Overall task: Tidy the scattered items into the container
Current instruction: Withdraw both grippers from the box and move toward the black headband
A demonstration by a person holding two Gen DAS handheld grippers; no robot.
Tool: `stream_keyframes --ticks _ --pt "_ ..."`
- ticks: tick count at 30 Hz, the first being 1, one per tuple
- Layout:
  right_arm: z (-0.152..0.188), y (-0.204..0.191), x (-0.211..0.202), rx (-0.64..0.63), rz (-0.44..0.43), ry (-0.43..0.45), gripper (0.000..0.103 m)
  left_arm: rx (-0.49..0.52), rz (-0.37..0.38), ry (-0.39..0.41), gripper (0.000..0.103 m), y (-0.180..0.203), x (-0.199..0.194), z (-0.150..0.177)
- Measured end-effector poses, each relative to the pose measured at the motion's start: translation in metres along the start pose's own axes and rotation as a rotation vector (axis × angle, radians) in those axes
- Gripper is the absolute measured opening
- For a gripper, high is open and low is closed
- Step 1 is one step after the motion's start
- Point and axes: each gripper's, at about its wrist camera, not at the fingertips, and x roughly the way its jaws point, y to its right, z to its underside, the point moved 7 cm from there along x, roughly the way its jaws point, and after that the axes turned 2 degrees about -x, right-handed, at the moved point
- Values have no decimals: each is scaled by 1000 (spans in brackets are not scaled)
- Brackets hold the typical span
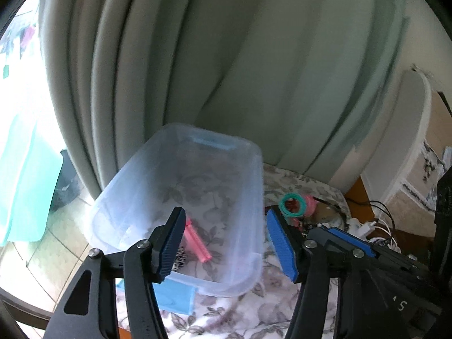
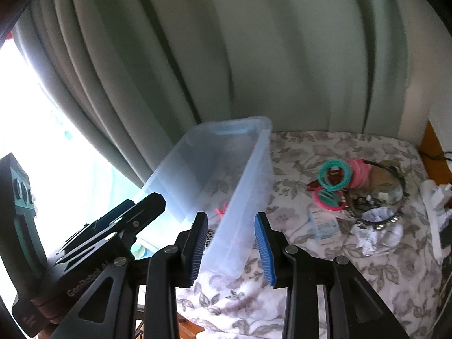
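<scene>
A clear plastic tub (image 1: 180, 206) sits at the left edge of a flower-patterned cloth (image 2: 325, 268), close against the pale curtain (image 1: 226, 56), its open top facing up so that loose things can be dropped straight in; a pink comb-like piece (image 1: 196, 240) and a small spotted item (image 1: 180, 258) already lie on its floor near the front wall. The rest of the clutter waits to its right, well apart from the tub: teal rings (image 2: 334, 175) and pink rings (image 2: 358, 173) heaped together, a dark studded band (image 2: 395, 197) curling round them, a small packet (image 2: 323, 223) and crumpled white paper (image 2: 373, 234) nearer the front. The left gripper (image 1: 226, 243) hangs over the tub's near right corner with its jaws fairly wide and nothing between them, one finger above the inside and the other outside the wall, a pose that suggests a drop just finished. The right gripper (image 2: 231, 245) hovers beside it at the same corner, jaws at a moderate gap and also empty, pointed down toward the tub wall rather than at the pile. Judging by how things lie, the job is only begun, and the next reach would likely be to the ring heap at right, where the tangled pieces may lift together
</scene>
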Motion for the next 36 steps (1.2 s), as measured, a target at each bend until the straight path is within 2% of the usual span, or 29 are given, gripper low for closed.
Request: stream_keyframes --ticks 6,15,27,33,36 --pt "6 45 -19 84 34 30 38 72 29 -32 62 39 4 9" --pt "16 131 -35 244 118 55 38 170 69 -110 62 90 32 30" --pt "43 217 -17 395 193 1 38 231 83 -235 62 131 98 60" --pt "55 248 0 447 221 -39 38 281 116 -276 62 157 128 72" --pt "63 261 6 472 232 -59 38 337 155 -294 62 177 141 81"
